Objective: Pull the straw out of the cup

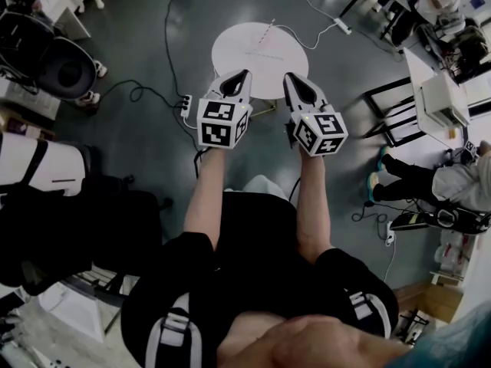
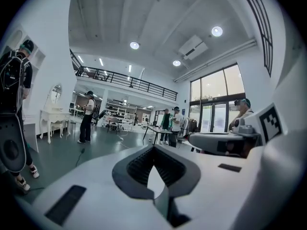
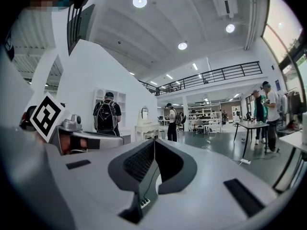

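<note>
Both grippers are held level in front of the person, pointing into the room. In the head view my left gripper (image 1: 244, 74) and my right gripper (image 1: 288, 77) reach toward a round white table (image 1: 230, 52) below and ahead. A thin pale stick-like thing (image 1: 268, 31), possibly the straw, lies on the tabletop; I cannot make out a cup. The jaws of the left gripper (image 2: 153, 146) meet with nothing between them. The right gripper (image 3: 153, 142) is shut and empty too. The other gripper's marker cube shows at each gripper view's edge.
A power strip (image 1: 185, 104) and cables lie on the dark floor left of the table. A black round chair (image 1: 66, 68) stands far left, and desks with a seated person (image 1: 449, 184) fill the right. Several people (image 2: 87, 117) stand across the hall.
</note>
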Motion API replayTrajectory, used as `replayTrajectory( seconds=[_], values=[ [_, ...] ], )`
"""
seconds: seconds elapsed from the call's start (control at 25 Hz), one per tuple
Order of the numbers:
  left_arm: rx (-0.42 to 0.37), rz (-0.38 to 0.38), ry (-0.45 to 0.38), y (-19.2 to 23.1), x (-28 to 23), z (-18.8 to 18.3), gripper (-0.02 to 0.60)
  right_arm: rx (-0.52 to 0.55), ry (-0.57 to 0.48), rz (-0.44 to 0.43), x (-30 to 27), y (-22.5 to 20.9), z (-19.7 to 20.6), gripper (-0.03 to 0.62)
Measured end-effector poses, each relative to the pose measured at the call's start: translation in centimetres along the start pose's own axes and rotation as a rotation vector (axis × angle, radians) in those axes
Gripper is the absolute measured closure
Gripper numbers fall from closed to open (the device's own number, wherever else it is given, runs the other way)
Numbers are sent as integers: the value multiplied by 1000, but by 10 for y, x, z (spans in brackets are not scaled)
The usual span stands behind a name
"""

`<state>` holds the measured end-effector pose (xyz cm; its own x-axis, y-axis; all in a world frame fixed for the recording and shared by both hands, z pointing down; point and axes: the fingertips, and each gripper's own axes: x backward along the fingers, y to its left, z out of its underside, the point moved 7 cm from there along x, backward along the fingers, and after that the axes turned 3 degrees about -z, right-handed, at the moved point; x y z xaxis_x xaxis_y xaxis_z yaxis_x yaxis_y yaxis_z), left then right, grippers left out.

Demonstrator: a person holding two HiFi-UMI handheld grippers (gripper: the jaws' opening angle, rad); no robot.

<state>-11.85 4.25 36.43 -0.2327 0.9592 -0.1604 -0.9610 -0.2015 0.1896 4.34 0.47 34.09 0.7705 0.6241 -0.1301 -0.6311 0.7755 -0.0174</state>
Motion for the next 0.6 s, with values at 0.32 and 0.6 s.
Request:
replayTrajectory(
  seconds=[0.32, 0.6],
  values=[
    [18, 14, -3, -1, -5, 0, 574, 9, -10, 13, 0, -5, -4, 572],
    [12, -29, 16, 18, -7, 5, 574, 77, -25, 27, -26, -7, -14, 572]
  ],
)
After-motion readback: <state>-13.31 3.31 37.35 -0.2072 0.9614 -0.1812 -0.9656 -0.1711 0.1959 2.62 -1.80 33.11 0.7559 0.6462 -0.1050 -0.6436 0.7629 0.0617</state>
